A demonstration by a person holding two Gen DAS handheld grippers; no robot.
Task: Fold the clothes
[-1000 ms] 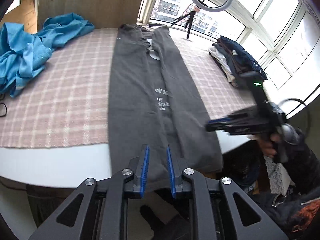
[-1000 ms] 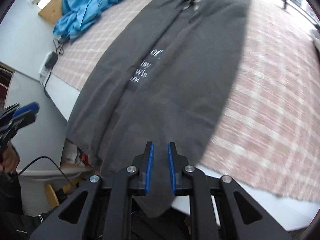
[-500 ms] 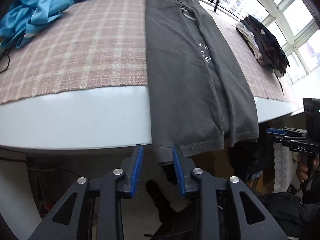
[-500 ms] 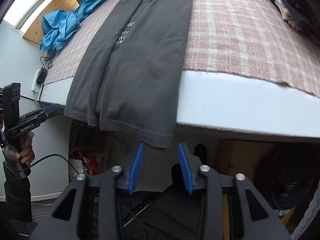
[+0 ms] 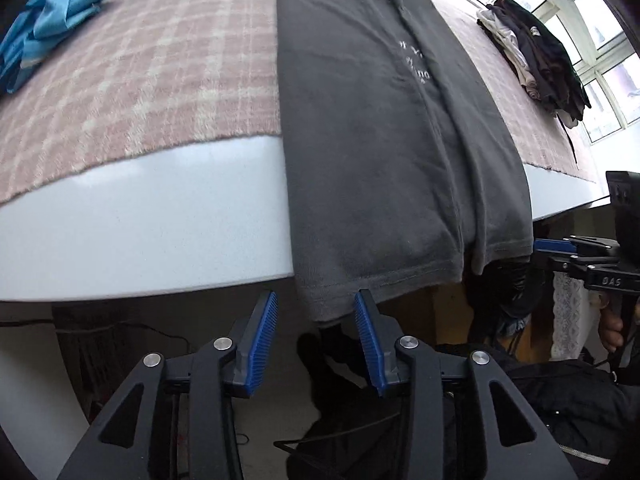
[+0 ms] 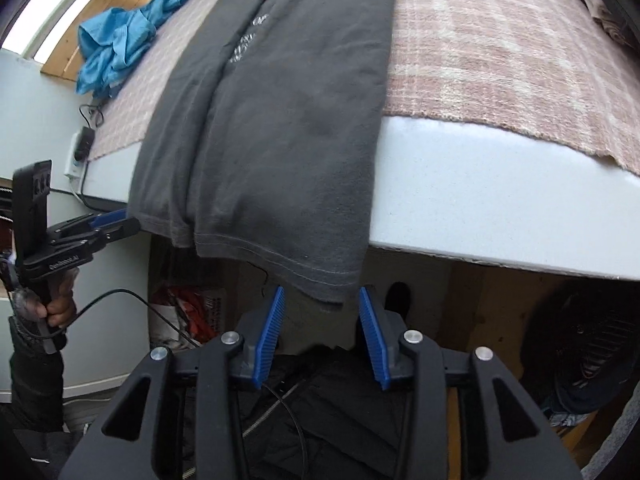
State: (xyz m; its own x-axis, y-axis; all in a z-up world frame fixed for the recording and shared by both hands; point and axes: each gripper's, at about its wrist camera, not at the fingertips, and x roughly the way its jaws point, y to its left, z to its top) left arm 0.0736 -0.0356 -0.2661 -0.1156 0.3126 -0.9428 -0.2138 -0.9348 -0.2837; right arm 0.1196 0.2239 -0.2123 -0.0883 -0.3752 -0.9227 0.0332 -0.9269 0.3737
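A dark grey garment with white lettering (image 5: 380,128) lies lengthwise on the table, folded into a long strip, and its hem hangs over the front edge. My left gripper (image 5: 316,304) is open, with the hem's left corner hanging between its blue pads. My right gripper (image 6: 320,300) is open, with the hem's right corner (image 6: 324,284) hanging between its pads. Neither grips the cloth. Each gripper shows in the other's view, the right one (image 5: 560,246) and the left one (image 6: 104,220), at the strip's sides.
A pink plaid cloth (image 5: 140,80) covers the white table (image 5: 140,224). A blue garment (image 5: 52,16) lies crumpled at the far left. A pile of dark and light clothes (image 5: 532,52) sits at the right by the window. Bags and cables lie under the table.
Both grippers dropped below the table's front edge and opened wide. They closed in on the hanging hem, which now sits between each pair of pads.
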